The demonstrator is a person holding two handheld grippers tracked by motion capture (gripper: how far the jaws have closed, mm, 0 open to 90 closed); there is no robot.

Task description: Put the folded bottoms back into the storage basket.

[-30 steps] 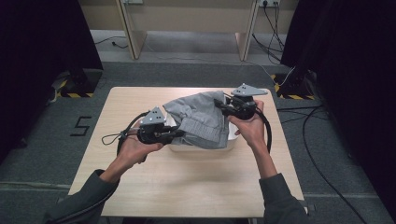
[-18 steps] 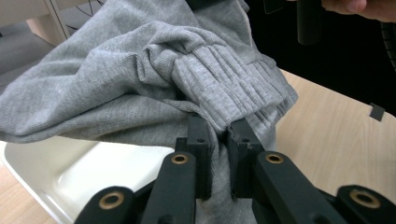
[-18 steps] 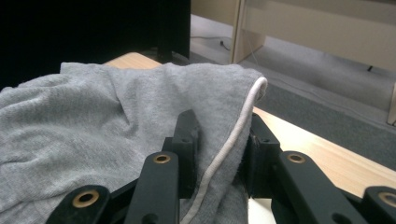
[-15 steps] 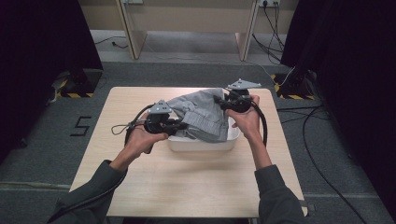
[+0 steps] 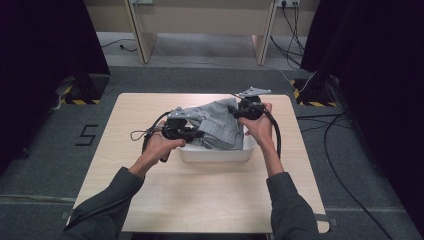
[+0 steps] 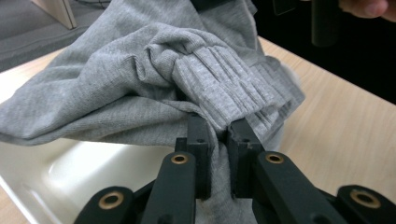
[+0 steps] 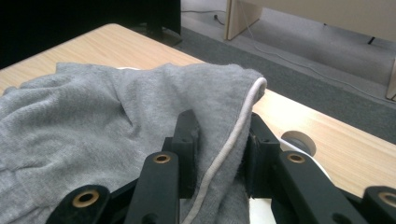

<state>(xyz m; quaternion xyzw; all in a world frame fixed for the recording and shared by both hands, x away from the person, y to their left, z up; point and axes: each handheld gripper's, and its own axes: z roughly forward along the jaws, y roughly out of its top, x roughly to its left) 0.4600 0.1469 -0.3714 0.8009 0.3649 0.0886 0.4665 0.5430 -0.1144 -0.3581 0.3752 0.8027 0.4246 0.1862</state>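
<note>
Grey garment (image 5: pixel 220 127) gripped by left hand-held gripper (image 5: pixel 192 132) and right hand-held gripper (image 5: pixel 239 111), half inside white tub (image 5: pixel 215 154); release remains

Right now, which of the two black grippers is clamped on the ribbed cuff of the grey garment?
The left gripper: its jaws pinch the grey knit garment's pleated cuff, while the right gripper grips an edge with white cord.

White tub (image 5: pixel 215 154) interior mostly hidden under grey garment (image 5: pixel 220 127)
</note>
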